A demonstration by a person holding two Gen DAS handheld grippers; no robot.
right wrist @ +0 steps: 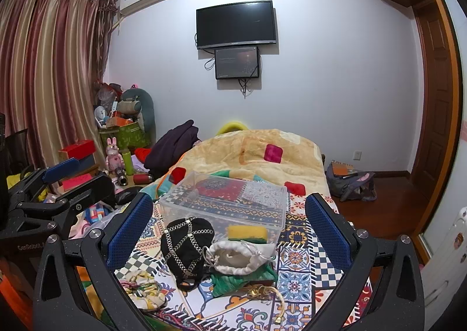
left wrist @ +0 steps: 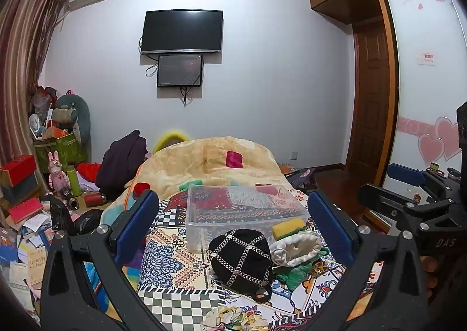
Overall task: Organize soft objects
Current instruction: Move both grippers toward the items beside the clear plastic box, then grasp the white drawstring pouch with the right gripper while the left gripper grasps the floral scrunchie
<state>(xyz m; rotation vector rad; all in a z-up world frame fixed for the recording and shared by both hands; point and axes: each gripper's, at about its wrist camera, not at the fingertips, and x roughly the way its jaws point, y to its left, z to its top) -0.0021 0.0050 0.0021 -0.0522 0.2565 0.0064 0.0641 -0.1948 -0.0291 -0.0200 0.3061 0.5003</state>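
Nearest, the black studded hat (left wrist: 240,262) and white drawstring pouch (left wrist: 296,249) lie bunched before the empty clear bin (left wrist: 245,211), ready for loading; both grippers' jaws gape, empty.

Bare patterned bedspread (right wrist: 309,261) right of cap (right wrist: 186,246), pouch (right wrist: 236,256), clear bin (right wrist: 224,202).

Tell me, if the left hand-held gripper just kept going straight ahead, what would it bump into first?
Most likely the black cap with silver chains, which lies on the bed between the open fingers of the left hand-held gripper. The clear plastic box sits just behind it. Depth is hard to judge through the fisheye.
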